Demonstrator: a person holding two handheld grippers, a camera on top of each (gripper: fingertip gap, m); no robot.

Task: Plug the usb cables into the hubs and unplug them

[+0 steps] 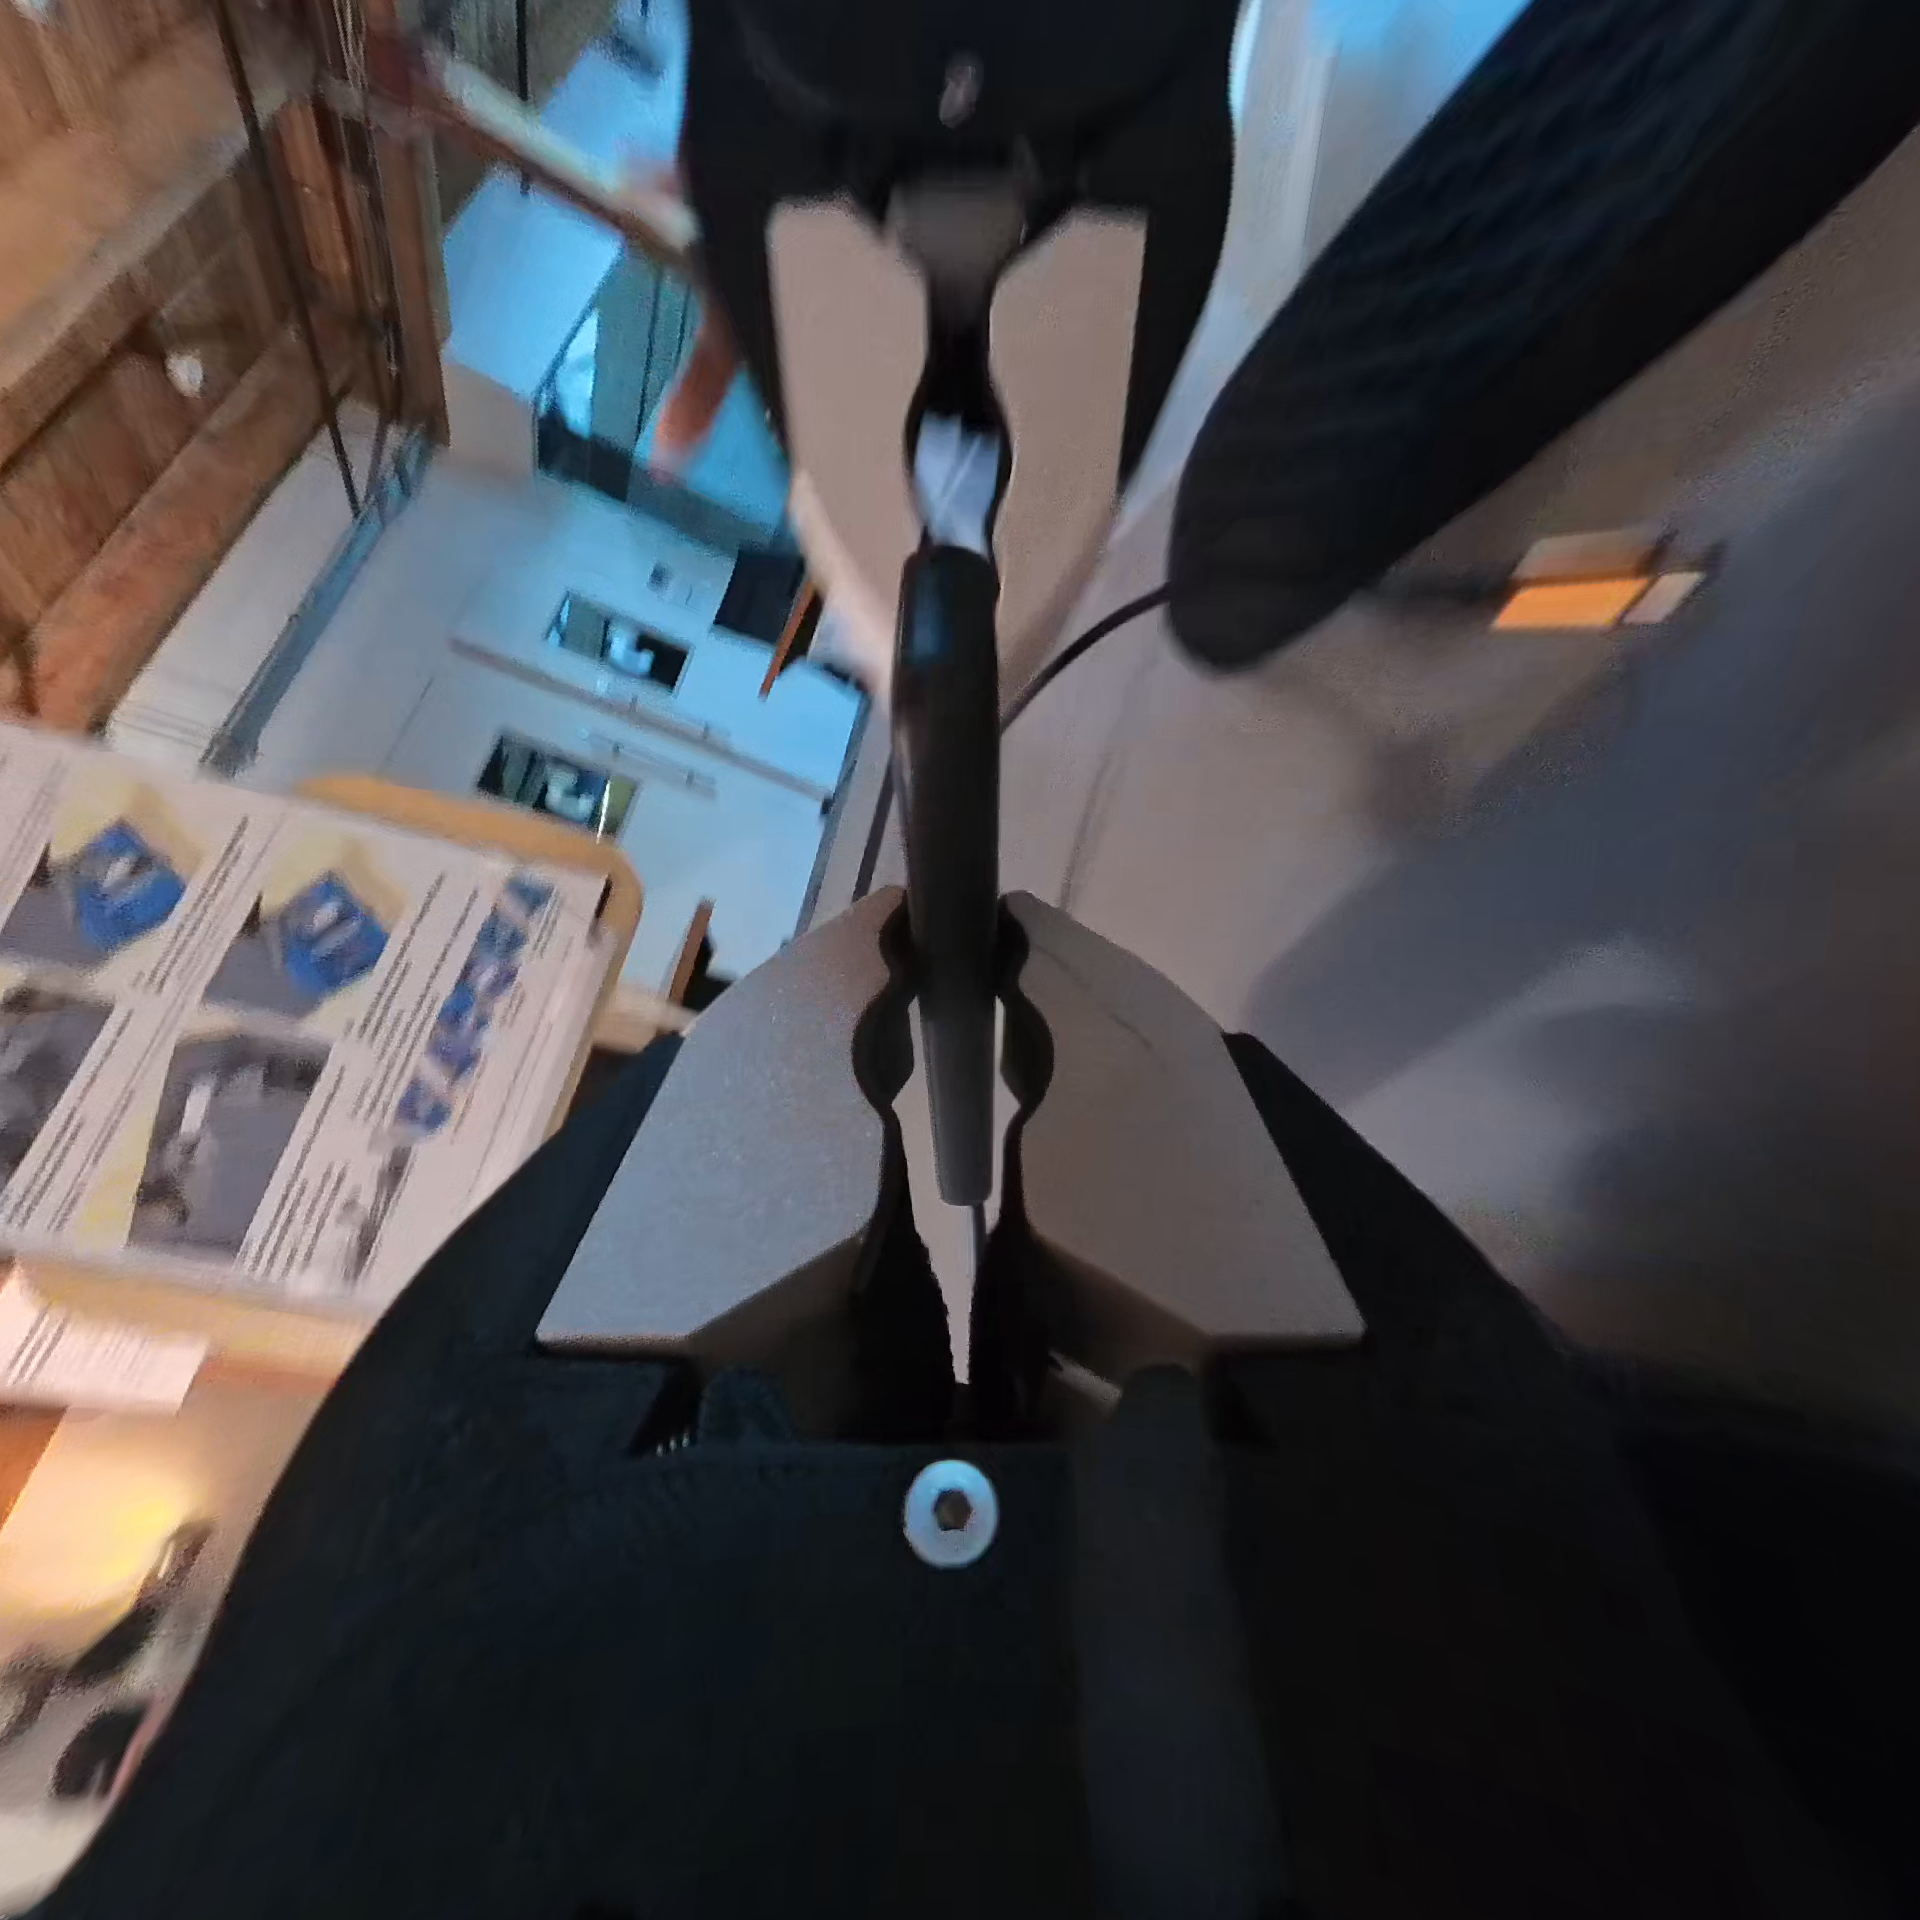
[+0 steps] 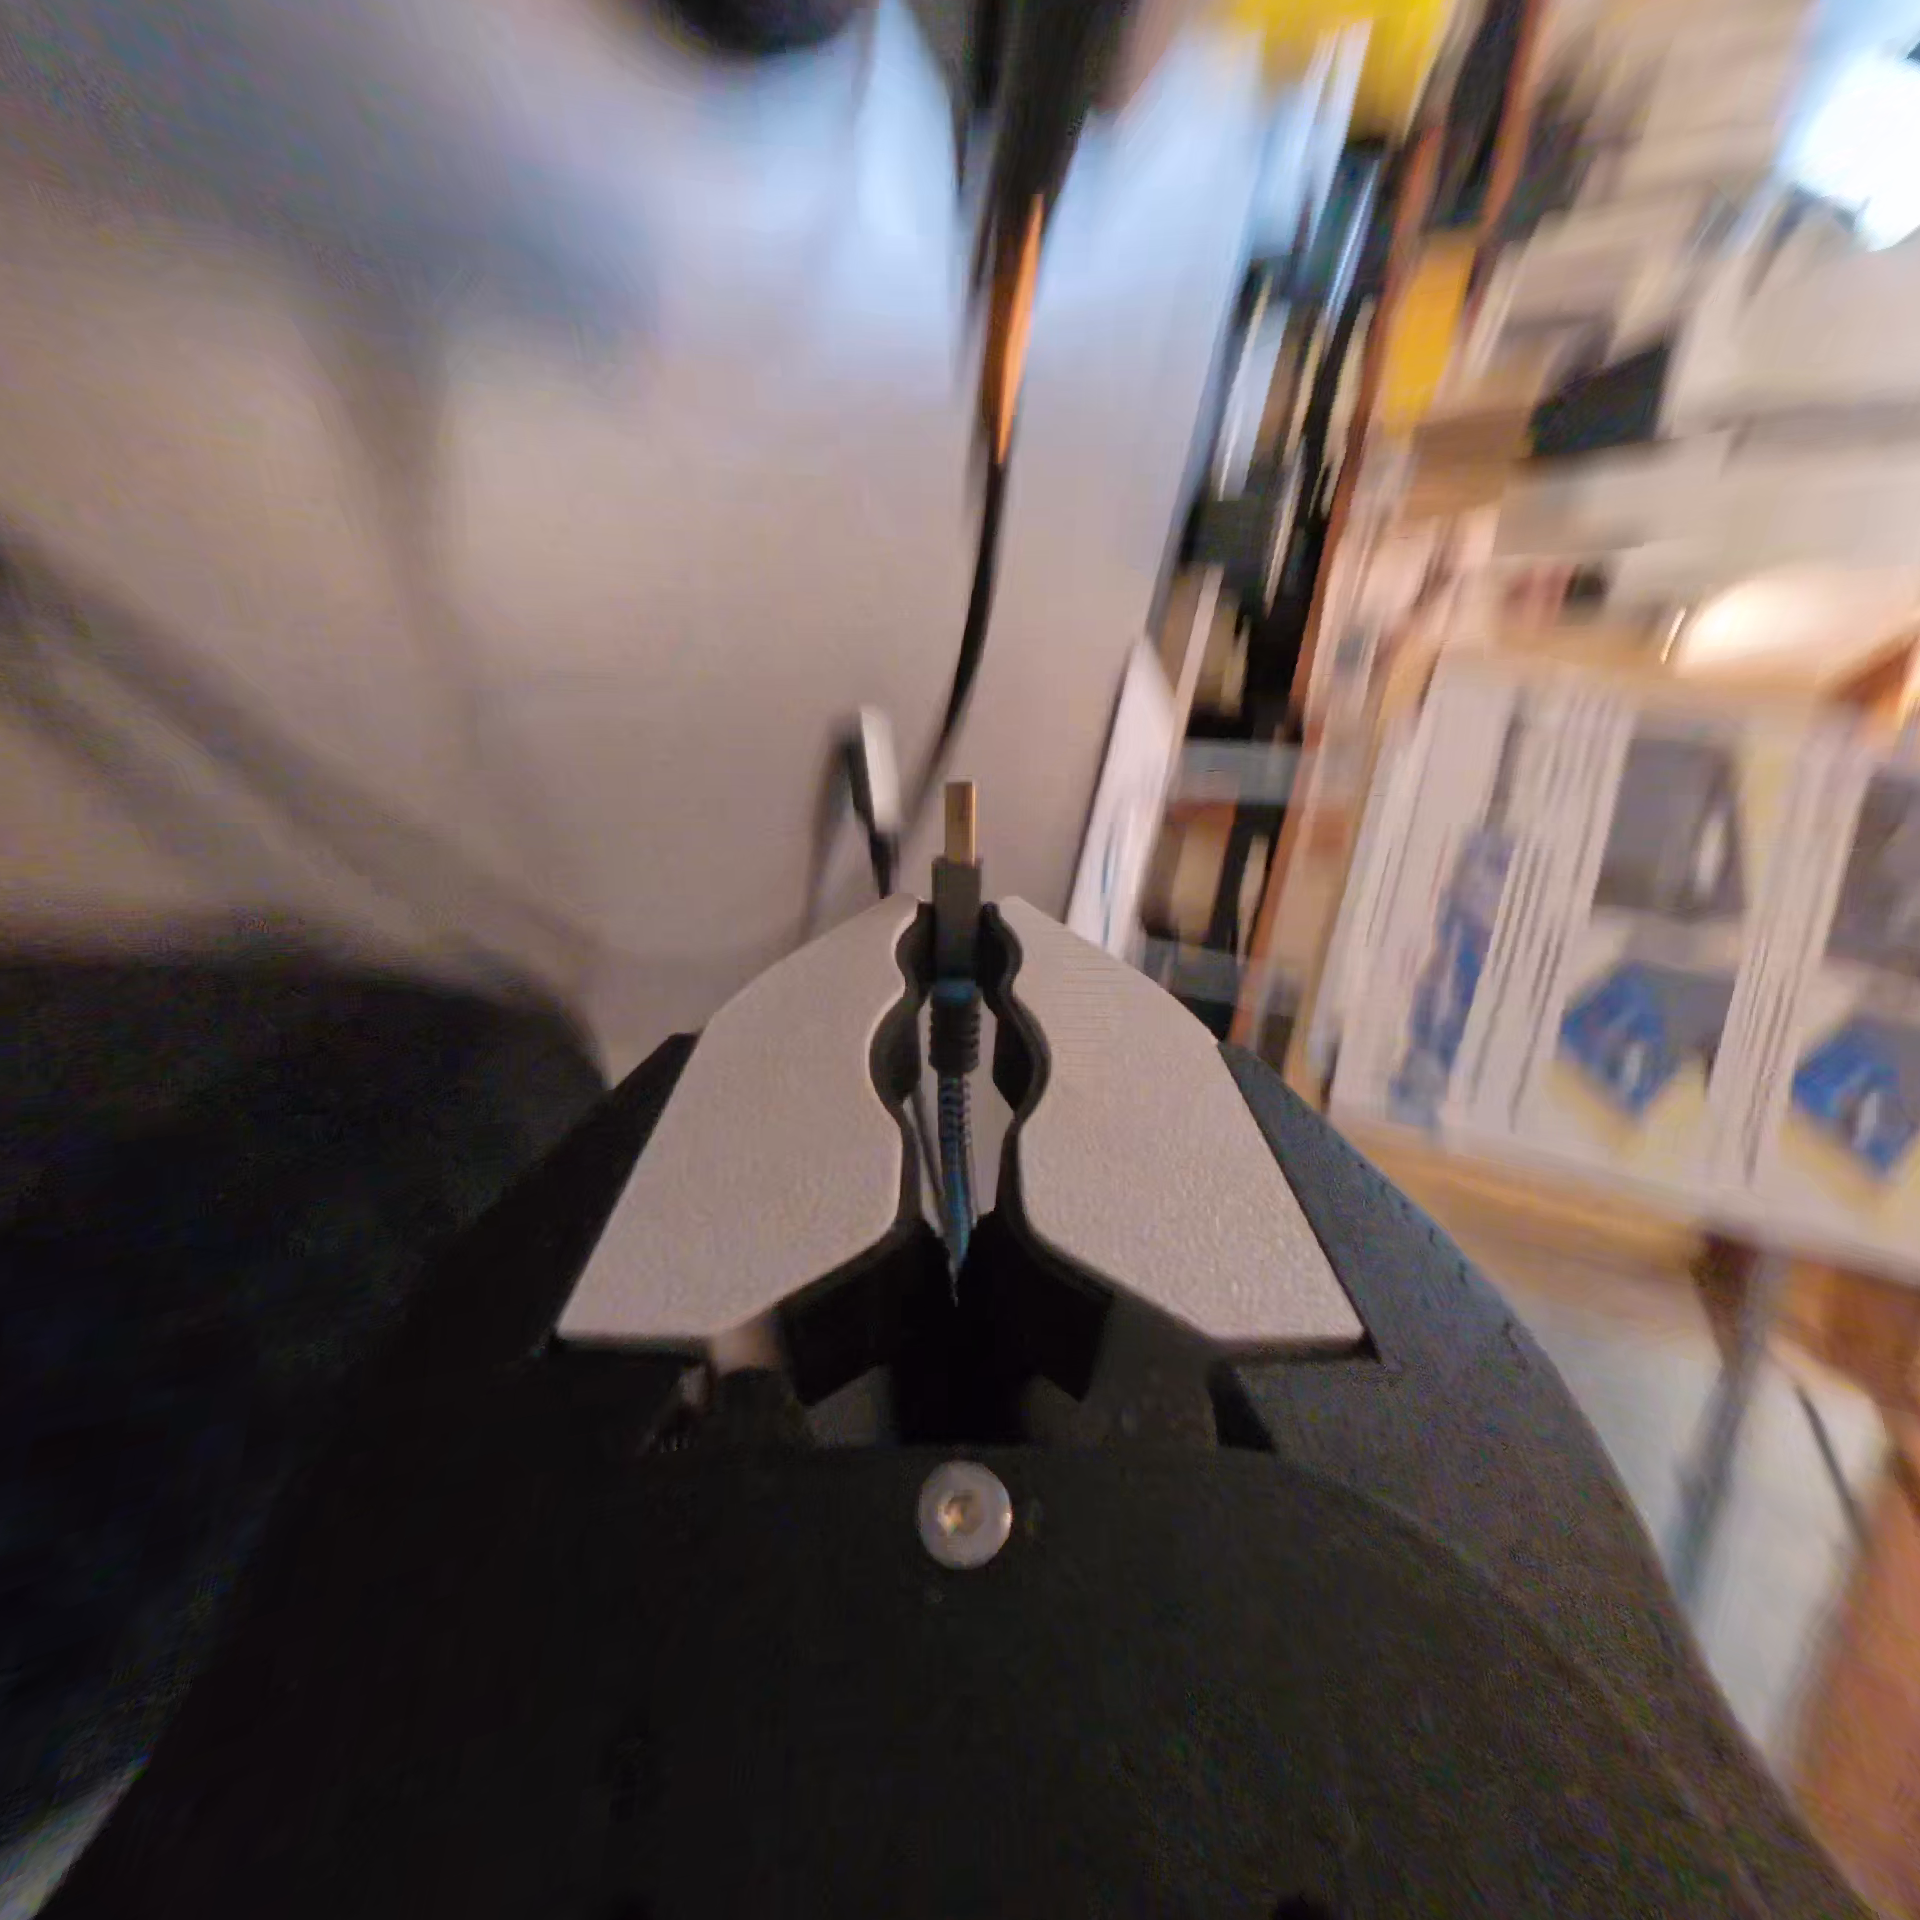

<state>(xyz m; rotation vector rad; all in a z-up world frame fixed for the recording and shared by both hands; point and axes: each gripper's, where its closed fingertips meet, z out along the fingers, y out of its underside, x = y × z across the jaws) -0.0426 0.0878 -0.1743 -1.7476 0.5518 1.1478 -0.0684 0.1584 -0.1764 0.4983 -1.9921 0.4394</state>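
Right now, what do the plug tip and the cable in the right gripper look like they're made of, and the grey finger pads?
USB plug tip: looks like metal, pale gold sheen, flat-sided. Its black collar seems moulded plastic or rubber, ribbed at the strain relief. Cable: appears braided fabric, blue-black weave. Finger pads of the right gripper: probably printed plastic, matte grey, grainy with fine layer lines.

A: what's the left gripper [image 1: 954,925] doing? 
B: clamped tight, grey fingers [image 1: 769,1091] nearly meeting, pointing straight at the right gripper [image 1: 951,312]. 
A: and that one [image 2: 954,920]? 
B: same deal, pinched closed too, pads [image 2: 1132,1122] nearly together.
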